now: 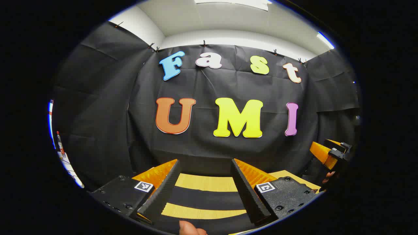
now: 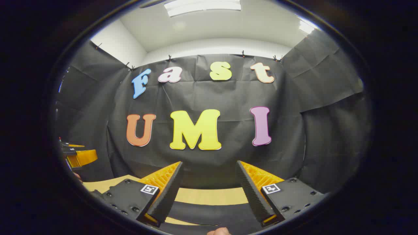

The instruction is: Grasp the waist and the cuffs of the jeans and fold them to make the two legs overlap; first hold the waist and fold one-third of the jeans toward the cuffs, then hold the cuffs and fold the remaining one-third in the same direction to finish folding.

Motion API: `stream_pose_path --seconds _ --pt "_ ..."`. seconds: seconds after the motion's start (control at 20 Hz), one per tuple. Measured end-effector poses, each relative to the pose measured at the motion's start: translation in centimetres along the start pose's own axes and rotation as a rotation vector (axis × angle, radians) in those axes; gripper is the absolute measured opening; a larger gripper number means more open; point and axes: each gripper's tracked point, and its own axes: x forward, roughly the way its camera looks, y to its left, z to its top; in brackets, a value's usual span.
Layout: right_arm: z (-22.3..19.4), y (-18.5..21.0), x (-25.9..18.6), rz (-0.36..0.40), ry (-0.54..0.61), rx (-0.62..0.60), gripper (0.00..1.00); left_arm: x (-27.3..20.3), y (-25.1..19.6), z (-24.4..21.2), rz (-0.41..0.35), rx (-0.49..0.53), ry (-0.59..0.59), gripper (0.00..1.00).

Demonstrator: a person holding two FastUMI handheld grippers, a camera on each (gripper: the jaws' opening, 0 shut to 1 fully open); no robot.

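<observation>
A: Left gripper point(image 1: 205, 192)?
B: Held level, facing the black wall cloth point(image 1: 98, 107), fingers spread wide, nothing between them. Below the fingers I'm seeing a yellow table point(image 1: 205, 182) with black bands across it.

A: Jeans?
B: Can't pick them out. Those dark bands could be fabric, I can't tell.

A: Right gripper point(image 2: 209, 192)?
B: Same pose: level, pointing at the cloth, fingers wide apart, pinching nothing. Yellow table and a dark strip lying under it too.

A: Are they seeing each other?
B: Yes. In the left gripper view the right one is sitting at the far right edge; in the right gripper view the left one is at the far left. Side by side, well apart.

A: Hands?
B: A fingertip point(image 1: 191, 228) is poking in at the bottom of the left gripper view, another point(image 2: 219, 232) at the bottom of the right.
</observation>
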Motion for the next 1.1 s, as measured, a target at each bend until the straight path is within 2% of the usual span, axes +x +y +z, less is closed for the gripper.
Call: stream_pose_path --seconds 0.05,0.1,0.15,0.25,0.4,1.1 --pt "0.04 0.03 0.08 0.000 -0.002 0.000 0.99 -0.01 0.02 -0.05 0.002 0.002 0.000 0.98" --pt "0.16 0.05 0.09 0.003 -0.005 0.000 0.96 -0.02 -0.03 -0.07 0.003 0.002 0.000 0.99" --pt "0.29 0.04 0.06 0.003 -0.009 -0.001 0.99 -0.04 -0.04 -0.13 0.005 0.002 0.001 0.99" --pt "0.32 0.03 0.12 0.006 -0.011 -0.005 0.96 0.11 -0.11 -0.08 0.003 0.004 0.001 0.99" --pt "0.47 -0.19 0.12 0.005 -0.013 -0.005 0.99 0.12 -0.26 0.08 0.003 0.010 -0.005 0.99" --pt "0.05 0.20 0.68 0.025 -0.004 0.006 0.98 0.33 -0.21 -0.59 0.004 0.042 0.009 0.99"
